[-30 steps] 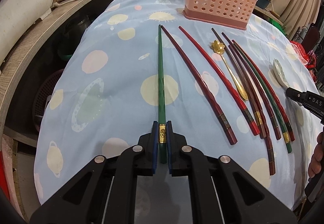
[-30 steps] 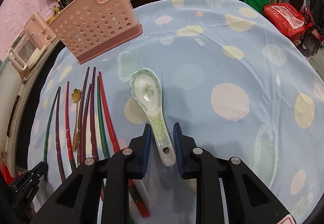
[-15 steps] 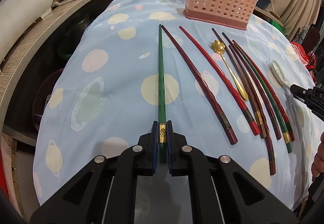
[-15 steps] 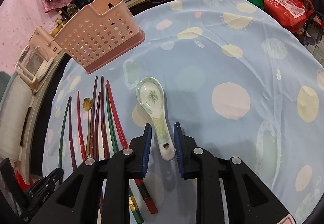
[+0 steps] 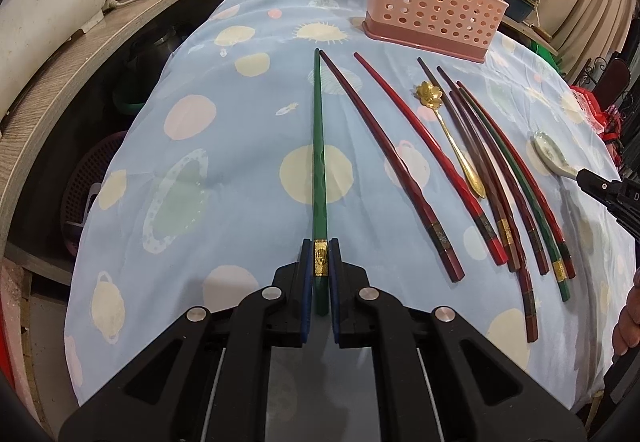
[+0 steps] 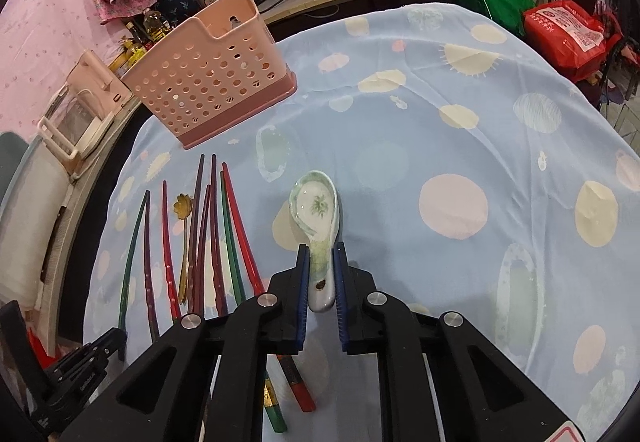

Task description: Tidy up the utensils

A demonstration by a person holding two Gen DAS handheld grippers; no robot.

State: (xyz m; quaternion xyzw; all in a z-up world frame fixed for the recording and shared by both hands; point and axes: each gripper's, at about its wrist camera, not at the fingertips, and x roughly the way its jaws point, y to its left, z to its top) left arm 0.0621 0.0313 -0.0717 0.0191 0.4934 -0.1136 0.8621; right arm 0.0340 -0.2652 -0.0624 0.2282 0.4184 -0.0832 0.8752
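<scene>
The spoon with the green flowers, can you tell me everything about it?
The ceramic spoon looks glossy white with a pale green rim, a green plant painted in its bowl and a crackle pattern down its handle, which has a small hole near the end. It points bowl-up, away from the camera, over the blue tablecloth. The right hand-held gripper pinches its handle.

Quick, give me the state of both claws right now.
Left claw: shut on the green chopstick, at its gold-banded end.
Right claw: shut on the ceramic spoon, gripping its handle.
</scene>
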